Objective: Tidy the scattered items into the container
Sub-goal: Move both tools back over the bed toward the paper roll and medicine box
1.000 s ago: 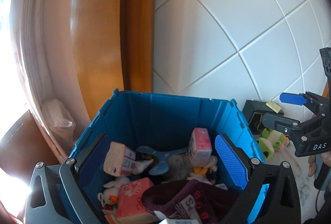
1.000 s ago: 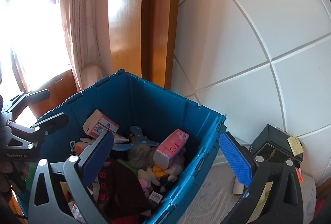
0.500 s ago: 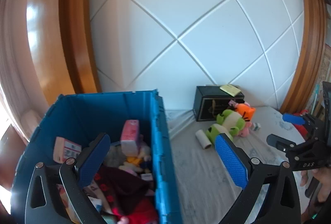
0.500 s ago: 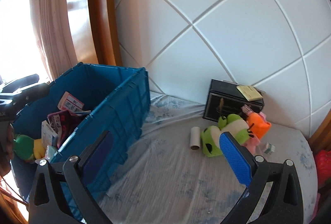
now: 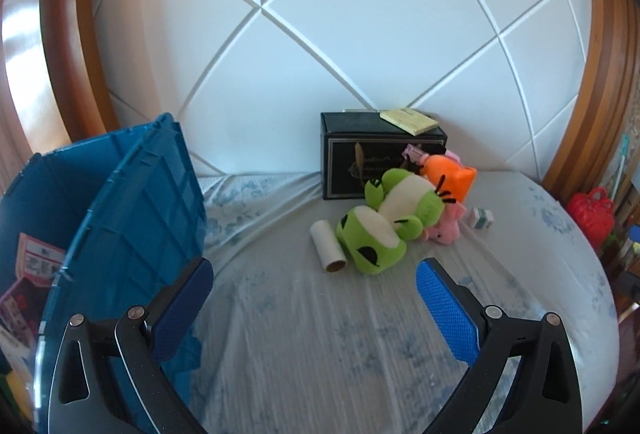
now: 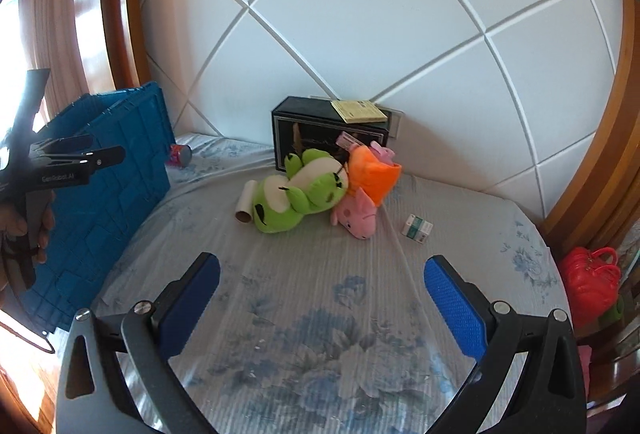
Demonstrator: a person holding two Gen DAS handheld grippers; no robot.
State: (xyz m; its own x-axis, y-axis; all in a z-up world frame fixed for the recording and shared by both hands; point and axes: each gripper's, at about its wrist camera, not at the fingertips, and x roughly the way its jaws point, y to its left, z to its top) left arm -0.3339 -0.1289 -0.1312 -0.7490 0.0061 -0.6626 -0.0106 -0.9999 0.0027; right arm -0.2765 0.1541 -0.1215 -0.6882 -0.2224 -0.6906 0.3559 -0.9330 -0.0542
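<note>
Both grippers, left (image 5: 314,308) and right (image 6: 322,308), have swung off the blue crate (image 5: 132,218) toward the bed (image 6: 320,314), jaws spread wide, holding nothing: a fresh pickup looks next. Ribbed hard plastic, the crate sits left, already part filled. By the glossy black box (image 6: 316,137) lie a soft green frog (image 6: 296,197), an orange plush (image 6: 374,175) touching it, a pink pig (image 6: 358,213), a cardboard tube (image 6: 246,201) beside the frog, and a small carton (image 6: 417,228) apart.
</note>
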